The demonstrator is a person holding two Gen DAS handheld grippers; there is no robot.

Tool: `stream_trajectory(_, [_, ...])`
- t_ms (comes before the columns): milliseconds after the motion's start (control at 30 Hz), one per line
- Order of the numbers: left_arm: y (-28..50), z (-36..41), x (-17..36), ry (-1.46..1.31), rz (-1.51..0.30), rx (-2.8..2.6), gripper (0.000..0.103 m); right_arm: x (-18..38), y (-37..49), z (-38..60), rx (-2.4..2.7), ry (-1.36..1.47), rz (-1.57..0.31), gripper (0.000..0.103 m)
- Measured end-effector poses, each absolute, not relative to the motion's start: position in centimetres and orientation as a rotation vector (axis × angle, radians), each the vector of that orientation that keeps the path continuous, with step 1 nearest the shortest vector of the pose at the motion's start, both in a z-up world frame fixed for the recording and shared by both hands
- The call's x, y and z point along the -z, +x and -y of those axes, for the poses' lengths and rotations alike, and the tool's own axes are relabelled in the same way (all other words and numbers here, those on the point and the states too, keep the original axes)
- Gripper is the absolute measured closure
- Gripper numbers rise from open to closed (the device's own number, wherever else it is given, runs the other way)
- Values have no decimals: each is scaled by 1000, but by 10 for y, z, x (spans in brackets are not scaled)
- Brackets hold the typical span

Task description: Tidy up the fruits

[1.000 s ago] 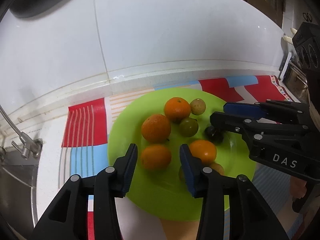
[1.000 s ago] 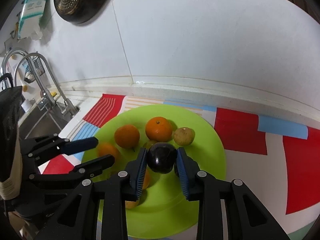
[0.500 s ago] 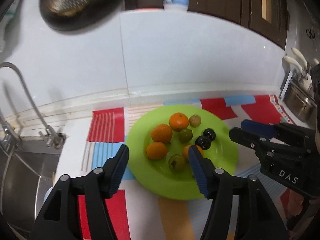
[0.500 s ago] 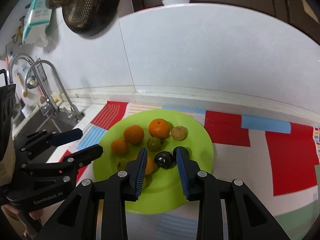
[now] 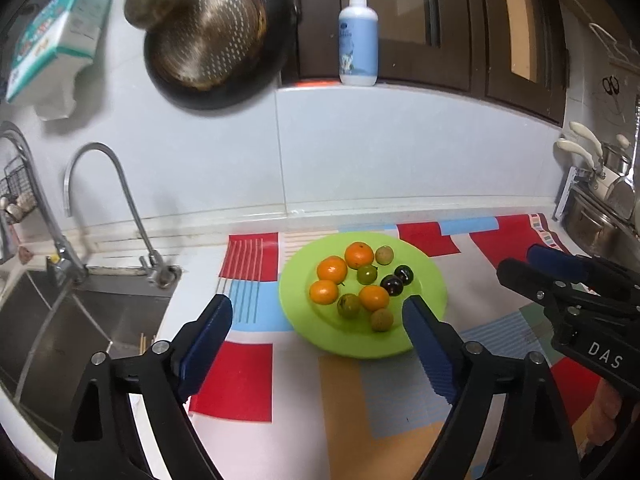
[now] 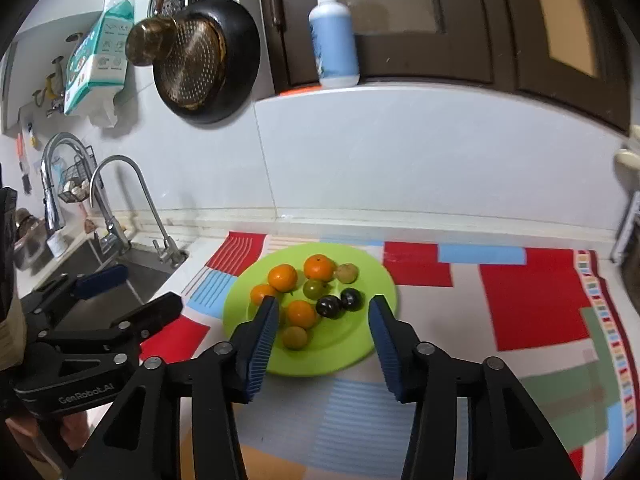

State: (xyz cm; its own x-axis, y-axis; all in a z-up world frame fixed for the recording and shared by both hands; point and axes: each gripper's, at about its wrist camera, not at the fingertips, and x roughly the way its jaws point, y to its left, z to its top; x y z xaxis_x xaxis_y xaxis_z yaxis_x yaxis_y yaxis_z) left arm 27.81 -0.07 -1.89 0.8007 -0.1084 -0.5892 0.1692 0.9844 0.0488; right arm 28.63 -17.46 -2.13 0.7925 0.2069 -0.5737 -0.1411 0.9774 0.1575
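A lime green plate [image 5: 428,280] [image 6: 360,348] sits on a colourful patchwork mat and holds several fruits: oranges [image 5: 332,269] [image 6: 283,277], green fruits [image 5: 367,274] [image 6: 314,289], brownish fruits [image 5: 381,319] [image 6: 295,337] and two dark plums [image 5: 392,285] [image 6: 329,306]. My left gripper [image 5: 316,332] is open and empty, held back from the plate's near left. My right gripper [image 6: 322,326] is open and empty, above the plate's near edge. Each gripper also shows in the other's view.
A steel sink [image 5: 80,320] with a curved tap [image 5: 100,184] lies to the left. A pan with a strainer [image 5: 216,40] hangs on the wall. A soap bottle [image 5: 358,36] stands on a ledge. Pots [image 5: 600,216] sit at the right.
My right gripper let go of the dark plum on the plate and opened. Both grippers pulled back and up from the plate and their jaws opened wider.
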Motion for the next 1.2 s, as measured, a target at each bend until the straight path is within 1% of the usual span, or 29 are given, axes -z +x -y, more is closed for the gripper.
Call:
stream_trajectory(233, [237,-1,7,109,-604,148,11,8,246,176,-175,112,-611,54])
stream_trajectory(700, [165,-5,-11,126,-557,134,11,-5,171,171,-156,107,-598,54])
stream_trajectory(1033, [134,-6,-19,120,-549,141,11,-12,132,173,-146,103,-579,54])
stream_trajectory(1200, [126,-7,-22,118,-537,146,9,-16,123,174,-137,101,-571,54])
